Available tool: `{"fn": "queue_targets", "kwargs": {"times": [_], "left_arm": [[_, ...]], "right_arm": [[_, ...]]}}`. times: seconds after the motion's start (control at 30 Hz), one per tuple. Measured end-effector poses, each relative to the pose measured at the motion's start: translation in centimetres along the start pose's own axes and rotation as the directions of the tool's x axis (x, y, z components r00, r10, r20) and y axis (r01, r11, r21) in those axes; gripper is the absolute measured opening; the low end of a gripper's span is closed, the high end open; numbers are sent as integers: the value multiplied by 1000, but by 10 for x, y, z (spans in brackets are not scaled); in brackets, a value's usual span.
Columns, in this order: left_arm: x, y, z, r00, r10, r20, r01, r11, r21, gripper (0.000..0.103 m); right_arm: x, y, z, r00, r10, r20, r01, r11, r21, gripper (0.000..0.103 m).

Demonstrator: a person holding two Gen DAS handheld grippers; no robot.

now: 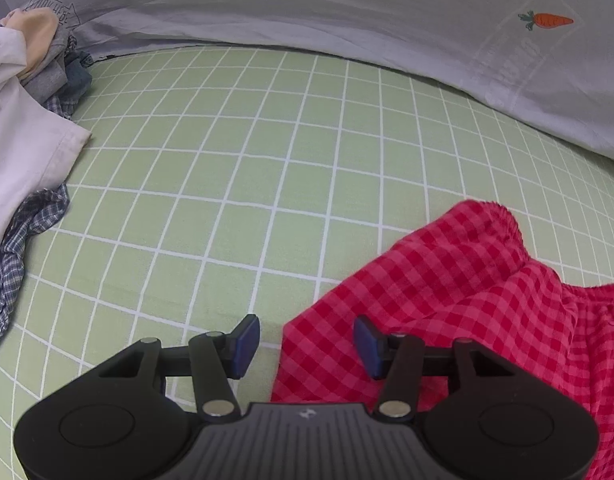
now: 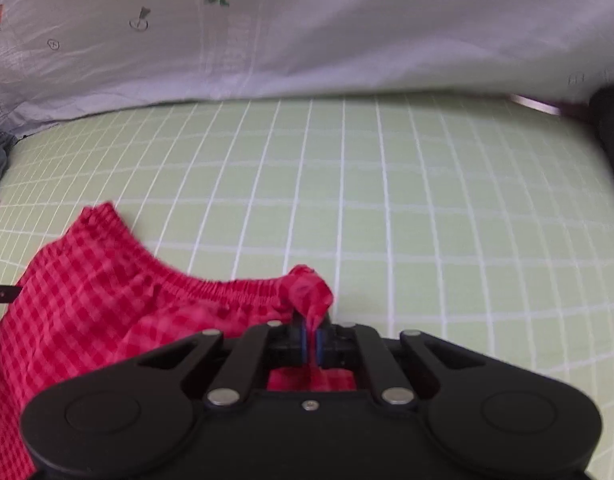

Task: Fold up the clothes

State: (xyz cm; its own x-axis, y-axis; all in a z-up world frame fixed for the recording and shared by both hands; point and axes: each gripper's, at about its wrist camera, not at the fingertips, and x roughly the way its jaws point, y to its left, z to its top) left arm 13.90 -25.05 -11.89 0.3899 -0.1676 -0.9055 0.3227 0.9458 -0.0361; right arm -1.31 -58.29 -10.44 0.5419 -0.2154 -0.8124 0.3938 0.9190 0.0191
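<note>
Red gingham shorts (image 2: 91, 292), elastic waistband, rumpled | right gripper (image 2: 311, 339) pinches waistband corner | left gripper (image 1: 307, 346) spread, holding nothing | green grid sheet (image 1: 235, 184), grey carrot-print quilt (image 1: 307, 12)

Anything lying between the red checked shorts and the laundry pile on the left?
Nothing: in the left wrist view only bare green grid sheet separates the red checked shorts from the laundry pile.
</note>
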Motion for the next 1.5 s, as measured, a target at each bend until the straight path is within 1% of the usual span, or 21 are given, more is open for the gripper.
{"fn": "queue_targets", "kwargs": {"times": [0.07, 0.1, 0.13, 0.2, 0.23, 0.27, 0.33, 0.43, 0.57, 0.7, 0.83, 0.93, 1.0, 1.13, 1.23, 1.3, 1.33, 1.4, 1.43, 1.47, 1.5], "left_arm": [[-10, 6, 3, 999, 10, 37, -9, 1000, -21, 55], [-14, 9, 3, 999, 15, 49, -13, 999, -32, 56], [-17, 12, 3, 998, 19, 56, -17, 999, -44, 59], [-22, 21, -1, 998, 23, 58, -19, 997, -76, 60], [-23, 24, -4, 998, 21, 52, -16, 995, -94, 61], [-24, 28, -9, 999, 13, 42, -8, 993, -116, 61], [-24, 33, -21, 1000, -11, 18, 14, 988, -152, 61], [-25, 33, -41, 998, -69, -15, 65, 980, -190, 61], [-32, 21, -60, 994, -111, -24, 104, 975, -195, 61], [-45, 6, -72, 991, -135, -21, 130, 980, -154, 61], [-54, -10, -82, 990, -141, -15, 139, 984, -114, 68], [-57, -19, -88, 989, -150, -14, 148, 983, -109, 68], [-56, -22, -92, 989, -146, -13, 143, 980, -135, 68], [-46, -30, -94, 992, -123, -16, 119, 978, -169, 68], [-35, -38, -90, 993, -117, -32, 109, 979, -173, 68], [-26, -45, -87, 991, -121, -52, 110, 979, -172, 65], [-24, -48, -84, 992, -116, -56, 105, 980, -170, 58], [-21, -55, -77, 993, -101, -53, 92, 983, -156, 39], [-20, -58, -74, 993, -106, -48, 98, 984, -149, 15], [-20, -62, -68, 993, -109, -41, 102, 984, -144, 7], [-22, -68, -63, 995, -97, -25, 93, 987, -131, 6]], "right_arm": [[-3, -19, 24, 993, -60, 102, 54, 996, 66, 6], [-3, -30, 34, 986, -101, 136, 86, 990, 111, 10], [-2, -37, 40, 979, -149, 139, 130, 982, 137, 30], [-1, -48, 47, 963, -242, 120, 221, 962, 161, 58], [-2, -51, 42, 957, -266, 116, 245, 955, 166, 62], [-6, -53, 34, 957, -268, 112, 246, 954, 173, 65], [-14, -58, 7, 966, -246, 77, 226, 953, 203, 79], [-24, -61, -44, 971, -238, -11, 233, 941, 245, 80], [-46, -70, -113, 956, -269, -117, 292, 905, 309, 84], [-69, -82, -154, 939, -302, -162, 341, 871, 354, 100], [-85, -92, -171, 927, -343, -149, 374, 855, 359, 102], [-91, -101, -178, 938, -317, -139, 346, 869, 353, 103], [-92, -105, -181, 946, -295, -136, 324, 882, 341, 103], [-88, -116, -181, 951, -278, -139, 308, 903, 300, 103], [-83, -132, -175, 953, -268, -139, 299, 904, 305, 103], [-77, -143, -170, 954, -265, -141, 297, 903, 311, 103], [-73, -148, -168, 953, -265, -144, 298, 901, 315, 103], [-64, -158, -164, 952, -267, -150, 302, 898, 321, 103], [-61, -161, -162, 950, -269, -156, 307, 895, 324, 103], [-58, -163, -160, 949, -270, -163, 310, 891, 331, 102], [-55, -165, -159, 948, -270, -169, 313, 887, 340, 102]]}}
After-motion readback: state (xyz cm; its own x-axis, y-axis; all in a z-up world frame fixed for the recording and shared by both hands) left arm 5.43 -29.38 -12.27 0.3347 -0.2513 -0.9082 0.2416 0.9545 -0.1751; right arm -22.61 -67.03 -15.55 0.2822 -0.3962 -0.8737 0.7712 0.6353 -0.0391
